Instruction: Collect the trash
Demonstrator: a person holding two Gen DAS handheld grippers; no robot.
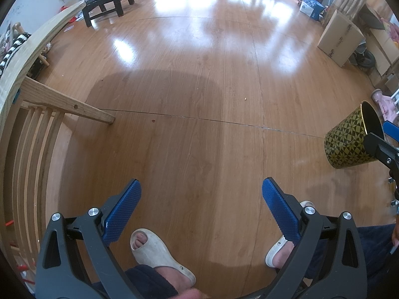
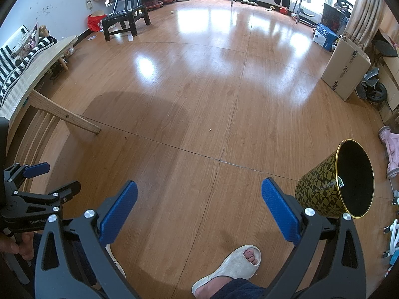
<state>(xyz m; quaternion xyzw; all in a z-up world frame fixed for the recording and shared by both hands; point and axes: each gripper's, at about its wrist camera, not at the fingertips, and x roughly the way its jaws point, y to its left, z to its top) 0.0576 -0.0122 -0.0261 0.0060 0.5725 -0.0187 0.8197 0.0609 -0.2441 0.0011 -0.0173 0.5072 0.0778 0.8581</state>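
Observation:
A black-and-gold patterned trash bin [image 2: 334, 184] stands on the wood floor at the right, its dark inside open toward me; it also shows in the left wrist view [image 1: 349, 139]. My left gripper [image 1: 200, 194] is open and empty above the floor. My right gripper [image 2: 199, 194] is open and empty, just left of the bin. The left gripper shows at the left edge of the right wrist view [image 2: 49, 179]. A tiny light crumb [image 2: 210, 130] lies on the floor ahead; it also shows in the left wrist view [image 1: 246, 98].
A wooden bench [image 2: 49, 109] with a slatted frame runs along the left. A black chair [image 2: 124, 20] stands far left. Cardboard boxes [image 2: 346, 67] and a pink toy [image 2: 391, 149] line the right wall. My sandalled feet [image 2: 232, 266] are below the grippers.

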